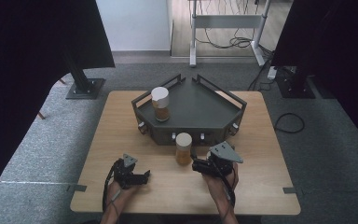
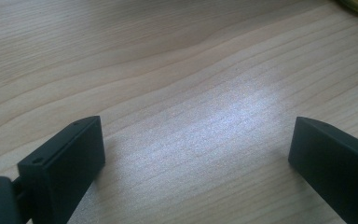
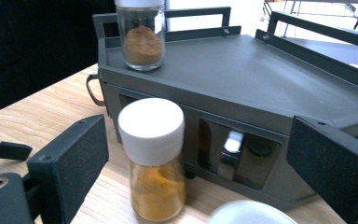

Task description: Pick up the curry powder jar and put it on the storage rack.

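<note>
The spice jar (image 3: 152, 158) with the white cap and yellow-orange powder stands upright on the table, between my right jaws but not yet touched by either: in the right gripper view it sits nearer the jaw at 9 o'clock, with a wide gap to the jaw at 3 o'clock. My right gripper (image 1: 196, 166) is spread wide and level with the jar's body, a posture suited, in my judgement, to a side grasp below the cap. In the high view the jar (image 1: 183, 148) is at 10 o'clock from that gripper, just beside it.

My left gripper (image 1: 145, 176) is likewise spread, holding nothing. It rests low over bare wood, well apart from the jar, at about 8 o'clock from it. I judge it to be parked so that the right side has free working room.

Directly behind the jar, at 12 o'clock, stands a dark grey angular rack (image 1: 200, 109) with a flat top, low rails along its far edges and recessed openings in its front face. A second jar (image 1: 160, 104), holding darker brown powder, stands upright on the rack's top near its 9 o'clock corner. That placement suggests the rack top is the destination for the jar in front of me.

The table (image 1: 261, 154) is light wood with a visible grain, matte and level. Around it lies grey carpet; black panels stand at both sides, and cables trail across the floor at 1 o'clock.
</note>
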Motion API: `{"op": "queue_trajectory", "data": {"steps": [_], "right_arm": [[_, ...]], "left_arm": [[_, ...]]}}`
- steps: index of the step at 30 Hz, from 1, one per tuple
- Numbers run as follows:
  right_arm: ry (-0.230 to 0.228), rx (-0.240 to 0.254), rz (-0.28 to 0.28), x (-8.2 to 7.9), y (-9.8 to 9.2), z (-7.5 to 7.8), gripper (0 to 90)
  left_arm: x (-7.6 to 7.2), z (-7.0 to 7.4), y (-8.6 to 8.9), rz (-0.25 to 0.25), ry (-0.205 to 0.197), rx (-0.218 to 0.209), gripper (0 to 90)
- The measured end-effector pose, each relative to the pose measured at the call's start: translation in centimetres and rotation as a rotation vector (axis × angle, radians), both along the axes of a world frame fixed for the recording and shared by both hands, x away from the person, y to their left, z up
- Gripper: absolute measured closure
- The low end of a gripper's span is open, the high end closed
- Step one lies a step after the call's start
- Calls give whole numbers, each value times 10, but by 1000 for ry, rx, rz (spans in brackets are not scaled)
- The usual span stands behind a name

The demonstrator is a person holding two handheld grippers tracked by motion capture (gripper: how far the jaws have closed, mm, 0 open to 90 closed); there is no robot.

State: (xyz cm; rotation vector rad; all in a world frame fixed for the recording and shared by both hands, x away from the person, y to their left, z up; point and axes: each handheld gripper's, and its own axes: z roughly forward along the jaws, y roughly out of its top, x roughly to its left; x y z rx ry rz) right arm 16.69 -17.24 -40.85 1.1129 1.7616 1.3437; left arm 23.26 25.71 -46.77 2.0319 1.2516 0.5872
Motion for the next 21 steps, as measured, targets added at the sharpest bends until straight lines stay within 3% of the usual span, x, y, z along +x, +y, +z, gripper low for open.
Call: {"op": "queue_trajectory", "data": {"steps": [21], "right_arm": [[4,-16,29,15,34,-3,55]], "left_arm": [[0,0,0,-3,1,0,29]]}}
